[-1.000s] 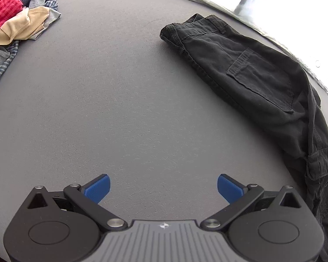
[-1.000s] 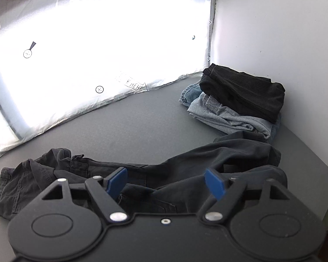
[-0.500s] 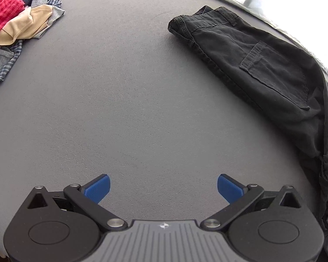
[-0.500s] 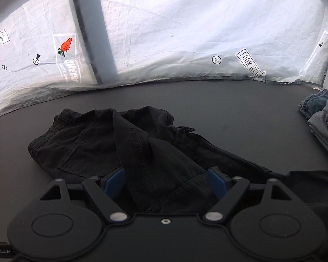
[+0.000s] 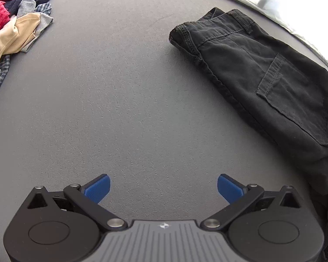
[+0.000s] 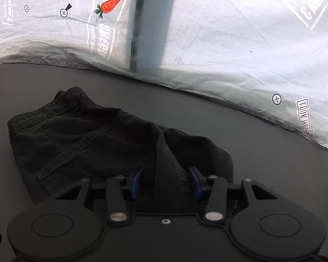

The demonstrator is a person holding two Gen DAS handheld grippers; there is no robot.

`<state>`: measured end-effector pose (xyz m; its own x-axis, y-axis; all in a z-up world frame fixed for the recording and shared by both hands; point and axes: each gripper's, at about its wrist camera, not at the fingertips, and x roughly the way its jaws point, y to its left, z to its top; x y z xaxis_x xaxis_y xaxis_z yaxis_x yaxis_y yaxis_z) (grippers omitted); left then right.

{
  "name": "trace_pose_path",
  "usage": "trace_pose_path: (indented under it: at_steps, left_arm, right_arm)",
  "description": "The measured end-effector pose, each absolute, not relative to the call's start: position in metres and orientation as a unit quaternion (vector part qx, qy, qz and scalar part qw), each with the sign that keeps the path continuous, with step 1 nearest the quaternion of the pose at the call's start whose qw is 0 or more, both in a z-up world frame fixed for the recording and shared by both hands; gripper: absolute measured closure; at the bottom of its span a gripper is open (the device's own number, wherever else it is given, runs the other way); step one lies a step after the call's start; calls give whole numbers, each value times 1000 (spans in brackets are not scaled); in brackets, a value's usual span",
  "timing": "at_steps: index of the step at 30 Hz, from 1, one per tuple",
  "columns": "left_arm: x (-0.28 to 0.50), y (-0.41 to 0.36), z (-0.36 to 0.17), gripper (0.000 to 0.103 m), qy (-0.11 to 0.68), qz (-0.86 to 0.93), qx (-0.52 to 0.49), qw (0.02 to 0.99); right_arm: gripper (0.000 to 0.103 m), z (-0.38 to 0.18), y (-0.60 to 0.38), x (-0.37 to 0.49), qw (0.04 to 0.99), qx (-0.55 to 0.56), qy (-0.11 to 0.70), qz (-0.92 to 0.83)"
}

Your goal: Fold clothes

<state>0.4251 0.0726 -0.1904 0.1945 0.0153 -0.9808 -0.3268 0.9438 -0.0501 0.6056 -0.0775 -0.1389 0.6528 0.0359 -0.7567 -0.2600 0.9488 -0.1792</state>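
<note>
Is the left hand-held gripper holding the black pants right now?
No, the left hand-held gripper is open over the bare gray table, with the black pants lying off to its right.

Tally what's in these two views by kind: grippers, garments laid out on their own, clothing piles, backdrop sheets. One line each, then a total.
Grippers: 2, left gripper open over the grey table, right gripper closed on a fold of the black trousers
Garments laid out on their own: 1, the black trousers
Clothing piles: 1, mixed heap; pieces too tangled to count
Backdrop sheets: 1, printed white sheet
Total: 5
</note>
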Motion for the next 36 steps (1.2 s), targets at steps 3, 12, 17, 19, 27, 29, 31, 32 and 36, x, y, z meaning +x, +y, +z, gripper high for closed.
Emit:
trace_pose_path:
  at_steps: [3, 12, 17, 19, 27, 29, 31, 32, 36]
  left_arm:
    - [422, 75, -191, 0, 627, 115, -126, 760]
    - [391, 80, -172, 0, 615, 108, -142, 768]
    - [369, 86, -159, 0, 598, 101, -162, 779]
    - [362, 88, -155, 0, 590, 97, -169, 783]
    - [353, 90, -153, 0, 577, 84, -197, 788]
    - [354, 92, -155, 0, 577, 88, -199, 787]
    - [354, 95, -158, 0, 579, 95, -202, 784]
    - [352, 97, -161, 1, 580, 100, -208, 781]
    - [355, 108, -171, 1, 586, 112, -226, 770]
  right_arm:
    - [87, -136, -87, 600, 899, -94, 418, 96]
    - [96, -122, -102, 540, 871, 42, 448, 199]
    - [96, -128, -97, 496, 847, 40, 468, 249]
    - [96, -133, -96, 481, 835, 42, 482, 262]
    - [97, -148, -91, 432, 793, 44, 527, 301]
    - [96, -143, -91, 433, 797, 38, 522, 300]
    - [95, -138, -94, 435, 801, 39, 517, 299]
    - [94, -136, -95, 436, 803, 40, 515, 298]
    - [93, -134, -100, 442, 800, 59, 521, 293]
